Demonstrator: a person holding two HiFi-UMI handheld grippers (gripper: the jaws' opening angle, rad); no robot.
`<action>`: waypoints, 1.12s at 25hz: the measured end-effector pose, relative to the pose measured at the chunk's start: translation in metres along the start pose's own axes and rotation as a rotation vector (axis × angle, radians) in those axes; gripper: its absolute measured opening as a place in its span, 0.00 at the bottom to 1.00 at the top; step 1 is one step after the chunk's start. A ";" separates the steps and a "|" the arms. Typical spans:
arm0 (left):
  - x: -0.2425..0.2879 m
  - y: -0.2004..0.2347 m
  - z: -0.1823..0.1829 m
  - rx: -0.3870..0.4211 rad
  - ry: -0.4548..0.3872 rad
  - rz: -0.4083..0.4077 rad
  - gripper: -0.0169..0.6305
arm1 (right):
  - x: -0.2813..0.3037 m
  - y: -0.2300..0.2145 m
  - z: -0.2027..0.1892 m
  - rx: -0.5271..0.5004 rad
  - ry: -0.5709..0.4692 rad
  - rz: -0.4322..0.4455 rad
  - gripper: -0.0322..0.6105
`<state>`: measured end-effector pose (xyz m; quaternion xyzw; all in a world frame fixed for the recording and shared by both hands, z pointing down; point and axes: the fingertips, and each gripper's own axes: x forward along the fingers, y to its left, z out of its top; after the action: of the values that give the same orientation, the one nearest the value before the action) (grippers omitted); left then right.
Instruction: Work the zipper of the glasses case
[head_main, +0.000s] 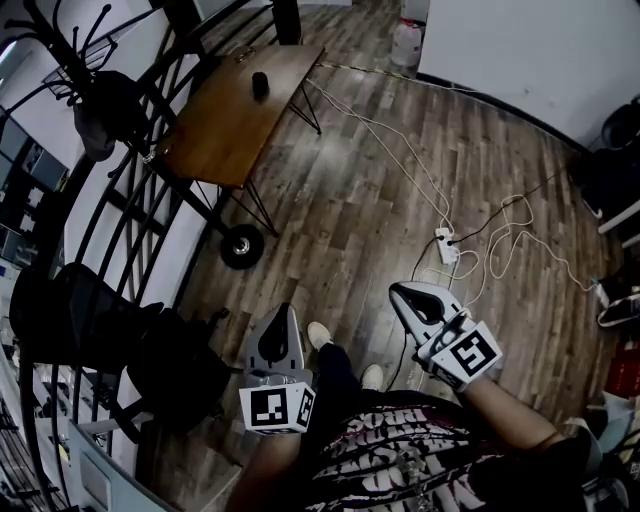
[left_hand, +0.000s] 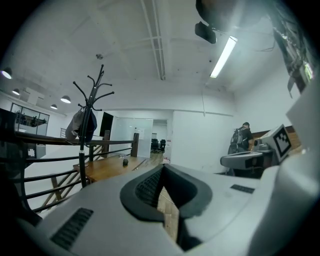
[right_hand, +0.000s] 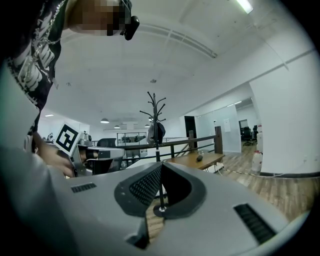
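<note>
Above a plank floor (head_main: 350, 200), table (head_main: 235, 115) ahead, left tongs (head_main: 284, 318) and right tongs (head_main: 402, 294) sit closed, empty.

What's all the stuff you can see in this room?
table: one, brown, by the railing.
small dark object: one, black, on the table; too small to name.
railing: one, black, along the left.
coat rack: one, black, beside the table, something dark hung on it.
wheel: one, black, on the floor near a table leg.
power strip: one, white, on the floor.
cables: several, white, across the floor.
jug: one, white, by the far wall.
other person: one, dark clothes, far off.
shoes: two, pale, bottom middle.
left gripper: one, grey, shut, empty.
right gripper: one, grey, shut, empty.
</note>
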<state>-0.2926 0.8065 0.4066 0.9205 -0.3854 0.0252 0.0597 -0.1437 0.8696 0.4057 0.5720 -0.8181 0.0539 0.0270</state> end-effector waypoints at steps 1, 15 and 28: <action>0.008 0.005 -0.002 -0.005 0.001 -0.005 0.04 | 0.007 -0.004 0.000 0.000 0.001 -0.003 0.05; 0.135 0.081 0.043 0.008 -0.062 -0.127 0.04 | 0.130 -0.055 0.038 -0.040 -0.002 -0.056 0.05; 0.185 0.141 0.058 -0.017 -0.076 -0.180 0.04 | 0.202 -0.063 0.072 -0.095 -0.056 -0.137 0.05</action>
<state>-0.2632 0.5703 0.3786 0.9512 -0.3033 -0.0183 0.0547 -0.1529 0.6512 0.3589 0.6260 -0.7790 -0.0029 0.0350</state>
